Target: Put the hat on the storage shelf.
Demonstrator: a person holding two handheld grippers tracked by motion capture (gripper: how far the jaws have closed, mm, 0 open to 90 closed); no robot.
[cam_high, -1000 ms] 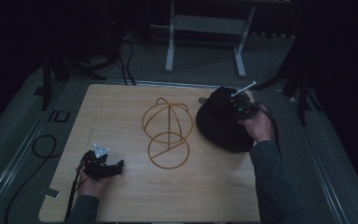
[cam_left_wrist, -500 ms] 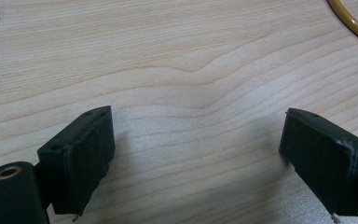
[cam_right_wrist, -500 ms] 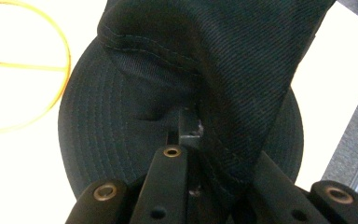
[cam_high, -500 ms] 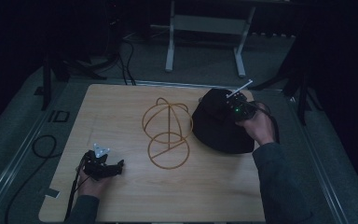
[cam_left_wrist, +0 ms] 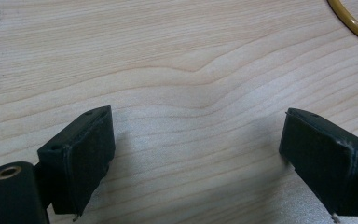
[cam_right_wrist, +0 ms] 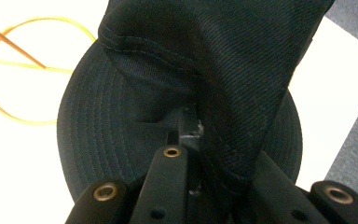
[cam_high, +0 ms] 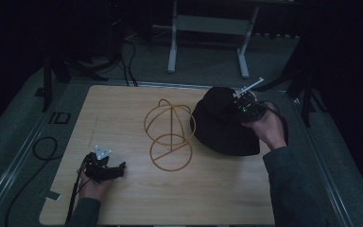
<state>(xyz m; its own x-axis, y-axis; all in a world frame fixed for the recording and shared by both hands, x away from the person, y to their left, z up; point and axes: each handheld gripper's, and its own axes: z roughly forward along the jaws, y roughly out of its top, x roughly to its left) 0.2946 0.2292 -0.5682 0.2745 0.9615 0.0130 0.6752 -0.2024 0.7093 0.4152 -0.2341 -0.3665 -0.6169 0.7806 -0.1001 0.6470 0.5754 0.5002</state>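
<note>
I am seated at a pale wooden table (cam_high: 123, 208), holding a pair of tongs in each hand, and I will place everything by the golden wire stand (cam_high: 168, 135) that rests near the middle of the tabletop. That stand is made of thin hoops: a flat ring lying on the wood on my side, and a rounded dome of arched wires rising at its far edge. Just to the right of the stand, close beside its dome, is a black bucket hat (cam_high: 220, 127), the thing I am working with. My right tongs (cam_high: 238, 109) are at the hat's upper right part, and their jaws are pressed together on the dark cloth, pinching a fold of the crown. From the right gripper view, the hat (cam_right_wrist: 177, 102) hangs forward from the jaws, its stitched brim spread wide below the gathered crown, and the yellow hoops of the stand (cam_right_wrist: 14, 70) lie on the table at the upper left beyond it. I cannot tell whether the brim touches the wood. My right hand (cam_high: 267, 130) wraps the tool's body at the hat's right edge. My left tongs (cam_high: 105, 169) lie low on the table well to the left of the stand and nearer to me, jaws spread wide with bare wood between them; a curve of the stand's ring (cam_left_wrist: 352, 21) shows beyond them at the upper right.
</note>
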